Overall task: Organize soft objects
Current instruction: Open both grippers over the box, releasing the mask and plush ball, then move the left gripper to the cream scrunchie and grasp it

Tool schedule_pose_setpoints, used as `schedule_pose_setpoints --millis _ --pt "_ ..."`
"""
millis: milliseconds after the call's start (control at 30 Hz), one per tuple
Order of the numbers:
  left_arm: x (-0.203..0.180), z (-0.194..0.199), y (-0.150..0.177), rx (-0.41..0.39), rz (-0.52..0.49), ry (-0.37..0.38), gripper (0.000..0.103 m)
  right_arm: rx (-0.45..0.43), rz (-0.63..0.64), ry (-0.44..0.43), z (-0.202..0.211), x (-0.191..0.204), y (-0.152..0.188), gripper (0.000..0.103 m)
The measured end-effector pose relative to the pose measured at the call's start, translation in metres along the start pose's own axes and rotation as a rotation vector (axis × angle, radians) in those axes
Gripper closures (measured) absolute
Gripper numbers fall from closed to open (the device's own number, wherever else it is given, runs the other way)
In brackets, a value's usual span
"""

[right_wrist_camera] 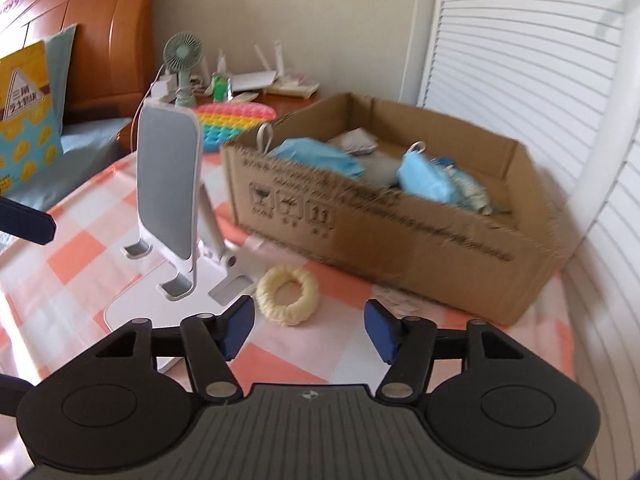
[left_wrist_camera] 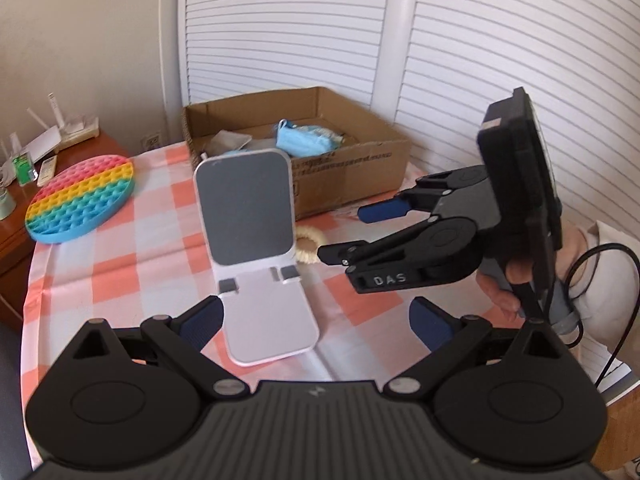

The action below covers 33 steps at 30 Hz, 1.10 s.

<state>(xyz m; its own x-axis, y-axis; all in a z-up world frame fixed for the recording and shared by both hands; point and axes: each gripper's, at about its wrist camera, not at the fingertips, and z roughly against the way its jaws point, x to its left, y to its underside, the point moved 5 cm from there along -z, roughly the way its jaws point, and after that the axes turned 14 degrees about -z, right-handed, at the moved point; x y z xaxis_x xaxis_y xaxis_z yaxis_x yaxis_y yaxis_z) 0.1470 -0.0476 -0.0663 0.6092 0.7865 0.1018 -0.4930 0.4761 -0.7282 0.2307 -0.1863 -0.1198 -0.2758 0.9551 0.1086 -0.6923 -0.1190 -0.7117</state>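
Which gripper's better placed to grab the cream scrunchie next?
Right. The right gripper is open, with the scrunchie just ahead of its fingers. The left gripper faces the phone stand, which blocks its path.

We note the cardboard box [right_wrist_camera: 400,232] at the back of the tabletop [right_wrist_camera: 80,264], face masks [right_wrist_camera: 424,180] lying inside it. The phone stand [right_wrist_camera: 168,200] sits before the box, to its left. The scrunchie [right_wrist_camera: 287,294] lies between stand and box. The bubble mat [left_wrist_camera: 80,200] rests far left, well apart.
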Motion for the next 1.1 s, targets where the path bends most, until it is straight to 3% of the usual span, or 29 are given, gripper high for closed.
schedule_pose_setpoints --millis 300,433,500,833,1000,1100 --pt "0.003 -0.004 0.008 0.014 0.008 0.003 0.004 0.022 -0.002 -0.012 -0.026 0.003 0.001 0.047" --pt "0.0 -0.007 0.009 0.02 -0.001 0.006 0.004 0.026 0.005 -0.021 -0.028 0.005 0.001 0.062" --pt "-0.002 -0.008 0.009 0.025 -0.009 0.002 0.004 0.023 0.005 -0.026 -0.026 0.005 0.002 0.063" --pt "-0.012 -0.006 0.006 0.021 -0.04 0.004 0.004 0.036 0.006 -0.036 0.003 0.002 0.02 0.063" --pt "-0.018 -0.005 0.004 0.019 -0.053 0.014 0.004 0.032 0.023 -0.025 0.014 -0.004 0.026 0.054" --pt "-0.02 -0.007 0.003 0.02 -0.057 0.017 0.004 0.02 0.013 -0.014 0.018 -0.015 0.024 0.042"
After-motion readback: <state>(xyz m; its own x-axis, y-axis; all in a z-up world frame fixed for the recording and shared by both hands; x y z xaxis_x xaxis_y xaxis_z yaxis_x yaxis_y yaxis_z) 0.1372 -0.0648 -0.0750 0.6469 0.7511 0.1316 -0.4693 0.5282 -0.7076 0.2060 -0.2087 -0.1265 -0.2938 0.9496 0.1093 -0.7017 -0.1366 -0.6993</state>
